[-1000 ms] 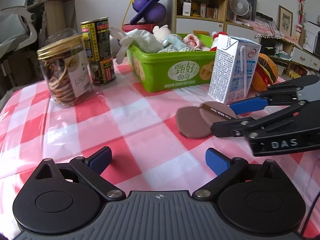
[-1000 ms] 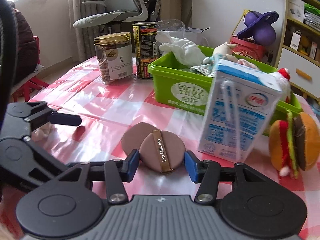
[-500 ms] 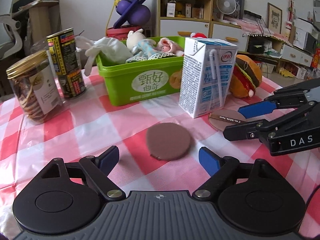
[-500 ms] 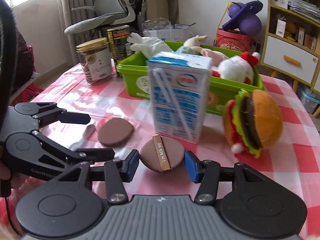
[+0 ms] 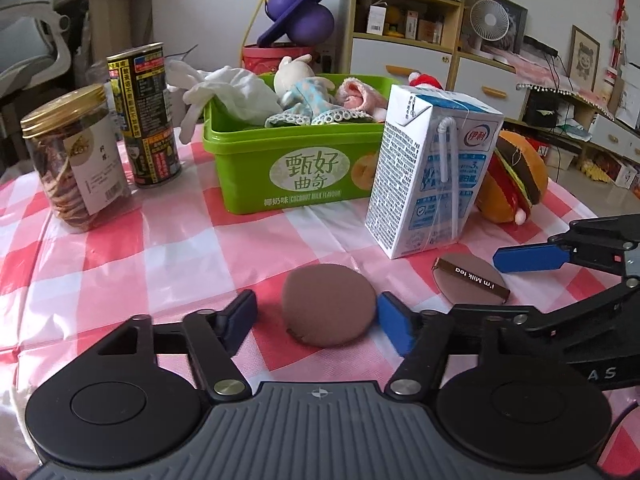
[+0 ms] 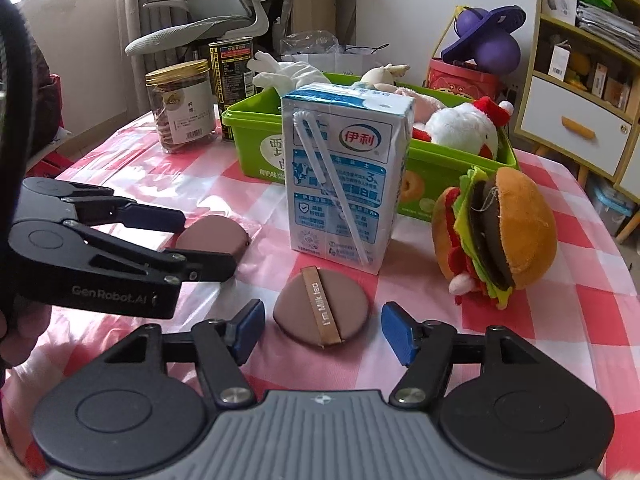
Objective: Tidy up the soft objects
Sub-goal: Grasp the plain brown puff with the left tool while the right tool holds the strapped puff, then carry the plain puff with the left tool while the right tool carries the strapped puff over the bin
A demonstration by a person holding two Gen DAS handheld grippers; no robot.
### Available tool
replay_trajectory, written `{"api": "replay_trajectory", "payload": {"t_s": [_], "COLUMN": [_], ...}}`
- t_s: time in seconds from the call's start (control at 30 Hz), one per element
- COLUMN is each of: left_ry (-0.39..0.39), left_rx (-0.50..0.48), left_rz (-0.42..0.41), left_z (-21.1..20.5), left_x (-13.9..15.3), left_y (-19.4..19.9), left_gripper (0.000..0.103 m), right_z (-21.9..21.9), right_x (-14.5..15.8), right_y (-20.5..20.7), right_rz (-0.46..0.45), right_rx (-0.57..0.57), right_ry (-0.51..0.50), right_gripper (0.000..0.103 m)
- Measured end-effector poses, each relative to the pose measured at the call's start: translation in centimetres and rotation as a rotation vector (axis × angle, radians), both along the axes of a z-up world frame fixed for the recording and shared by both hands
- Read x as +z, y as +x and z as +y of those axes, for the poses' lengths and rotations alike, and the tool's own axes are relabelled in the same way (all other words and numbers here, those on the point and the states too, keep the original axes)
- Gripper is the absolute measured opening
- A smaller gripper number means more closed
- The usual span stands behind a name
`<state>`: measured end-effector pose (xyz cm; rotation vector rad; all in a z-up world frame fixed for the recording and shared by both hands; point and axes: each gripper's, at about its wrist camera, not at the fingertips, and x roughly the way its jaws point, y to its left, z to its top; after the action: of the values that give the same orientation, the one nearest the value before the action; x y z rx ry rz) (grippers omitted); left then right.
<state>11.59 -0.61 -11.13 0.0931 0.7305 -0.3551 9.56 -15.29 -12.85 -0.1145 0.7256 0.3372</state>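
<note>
While the green bin at the back of the bench already holds the plush toys, I am at the pick-up step for the two brown puffs in front of the milk carton. My left claw is closing around the plain puff, one pad touching it, nothing clamped yet. My right claw is opening around the strapped puff, clear of it, so next I need a firm pinch, then a lift to the bin.

Checked table under jar, can, green bin, milk carton, plush burger, two brown puffs.
</note>
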Motion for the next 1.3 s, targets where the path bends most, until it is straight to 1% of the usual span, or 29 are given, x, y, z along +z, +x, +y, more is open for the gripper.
{"api": "replay_trajectory", "payload": {"t_s": [0.03, 0.07, 0.1, 0.17, 0.3, 0.47, 0.63, 1.07, 1.17, 1.3], "left_ry": [-0.009, -0.013, -0.014, -0.021, -0.033, -0.049, -0.067, -0.125, -0.144, -0.144], "left_rx": [-0.005, -0.010, -0.011, -0.009, -0.002, 0.019, 0.047, 0.081, 0.091, 0.092], "left_rz": [0.008, 0.013, 0.021, 0.034, 0.050, 0.060, 0.057, 0.004, -0.008, -0.048], "left_z": [0.0, 0.1, 0.1, 0.2, 0.4, 1.3, 2.3, 3.7, 3.7, 3.4], "left_x": [0.1, 0.2, 0.3, 0.4, 0.7, 1.4, 2.3, 5.5, 6.3, 7.5], "left_y": [0.0, 0.1, 0.2, 0.2, 0.0, -0.2, -0.5, -1.4, -1.6, -1.6], "left_gripper": [0.056, 0.052, 0.052, 0.051, 0.049, 0.046, 0.045, 0.044, 0.044, 0.044], "right_z": [0.1, 0.1, 0.3, 0.6, 0.7, 0.4, 0.1, -0.3, -0.8, -1.5], "right_x": [0.0, 0.0, 0.1, 0.3, 0.5, 1.3, 2.5, 6.3, 7.2, 8.3], "right_y": [0.0, 0.0, 0.0, 0.0, -0.2, -0.4, -0.8, -2.5, -2.6, -2.3], "right_rz": [-0.002, -0.005, -0.009, -0.009, -0.004, 0.005, -0.005, -0.070, -0.094, -0.117], "right_rx": [0.002, 0.006, 0.009, 0.005, 0.009, -0.002, 0.002, 0.001, -0.024, -0.063], "right_ry": [-0.001, -0.002, -0.005, -0.016, -0.021, 0.021, 0.041, 0.128, 0.161, 0.205], "right_gripper": [0.046, 0.039, 0.036, 0.035, 0.035, 0.034, 0.034, 0.034, 0.034, 0.034]}}
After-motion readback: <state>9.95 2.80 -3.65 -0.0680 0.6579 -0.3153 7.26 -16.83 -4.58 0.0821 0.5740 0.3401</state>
